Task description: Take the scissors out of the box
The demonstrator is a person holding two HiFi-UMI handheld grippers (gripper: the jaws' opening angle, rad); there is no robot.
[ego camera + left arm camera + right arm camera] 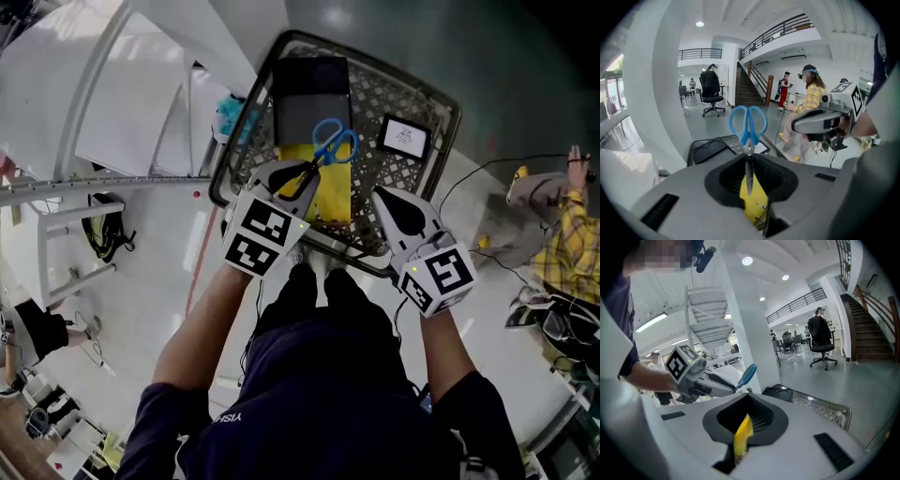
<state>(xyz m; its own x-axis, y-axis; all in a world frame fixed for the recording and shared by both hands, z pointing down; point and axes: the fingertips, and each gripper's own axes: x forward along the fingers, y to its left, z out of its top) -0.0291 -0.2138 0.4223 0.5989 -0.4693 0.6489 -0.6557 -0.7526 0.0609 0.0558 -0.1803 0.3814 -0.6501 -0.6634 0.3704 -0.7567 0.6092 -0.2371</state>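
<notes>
Blue-handled scissors (333, 145) hang just above a black wire-mesh box (448, 105), handles pointing away from me. My left gripper (298, 180) is shut on their blades; in the left gripper view the scissors (748, 123) stand up out of the closed left gripper (749, 161). My right gripper (398, 208) hovers over the box's near right side, jaws together, nothing seen held. In the right gripper view, the right gripper (749, 417) shows a yellow sliver through its slit, and the scissors' blue handle (748, 373) sticks out past the left gripper (715, 380).
Inside the box lie a dark flat case (309, 89), a yellow packet (336, 195) and a small framed card (405, 137). White metal frames (84, 187) stand left. A person in a yellow checked shirt (574, 234) and floor cables (469, 178) are at the right.
</notes>
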